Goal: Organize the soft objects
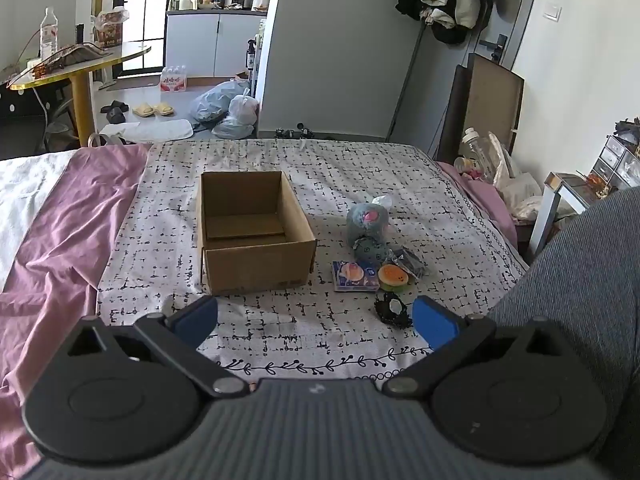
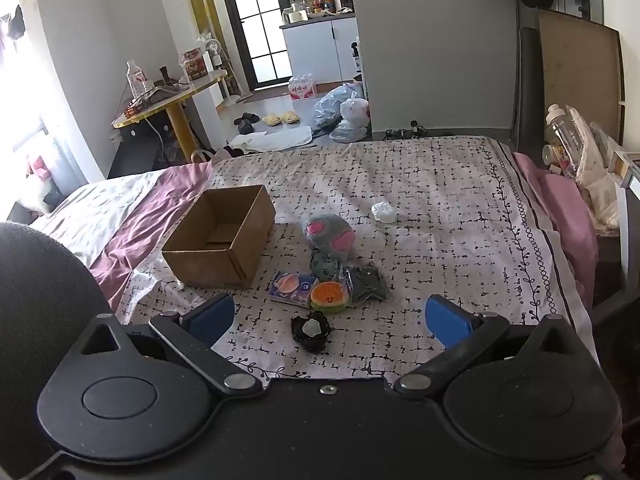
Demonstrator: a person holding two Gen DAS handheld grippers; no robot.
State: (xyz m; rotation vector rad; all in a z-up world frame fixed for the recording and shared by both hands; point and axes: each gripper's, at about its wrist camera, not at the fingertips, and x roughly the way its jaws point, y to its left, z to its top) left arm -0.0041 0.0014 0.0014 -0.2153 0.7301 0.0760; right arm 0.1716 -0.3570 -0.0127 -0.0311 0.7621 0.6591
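Presently, found the soft objects clustered on the patterned bedspread (image 2: pixel 440 200), none yet in the cardboard box (image 2: pixel 220 236). Noted in the cluster: a grey plush toy with pink patches (image 2: pixel 330 236), a small green plush ball (image 2: pixel 324 266) touching it, a blue tissue packet (image 2: pixel 292 288), an orange burger-shaped squishy (image 2: pixel 329 296) just beside the packet, and a dark bagged item (image 2: pixel 366 282) on the far side of the squishy. Observed a black lacy item with a pale centre (image 2: pixel 311 332) lying apart from the cluster, nearest of all to both tools. Recorded a crumpled white wad (image 2: pixel 383 212) farther up the bed, well apart from the rest.

Found the box open-topped and empty, standing to the left of the cluster in both views, its long axis running away from the cameras.

Found the right gripper (image 2: pixel 330 320) with jaws fully apart and nothing between the pads; black lacy item lay almost dead ahead, between the fingertips' lines and slightly left of centre. Found the left gripper (image 1: pixel 316 322) likewise spread wide and empty; in its view the same black item (image 1: pixel 394 310) sat just inside the right fingertip, while the box (image 1: pixel 252 236) lay ahead, a little left of centre.

Judged the right gripper better aligned for a first pick of the black item, needing only a forward and downward reach. Judged the cluster reachable by either hand, the box closer to the left. No step of the sorting assessed as complete.
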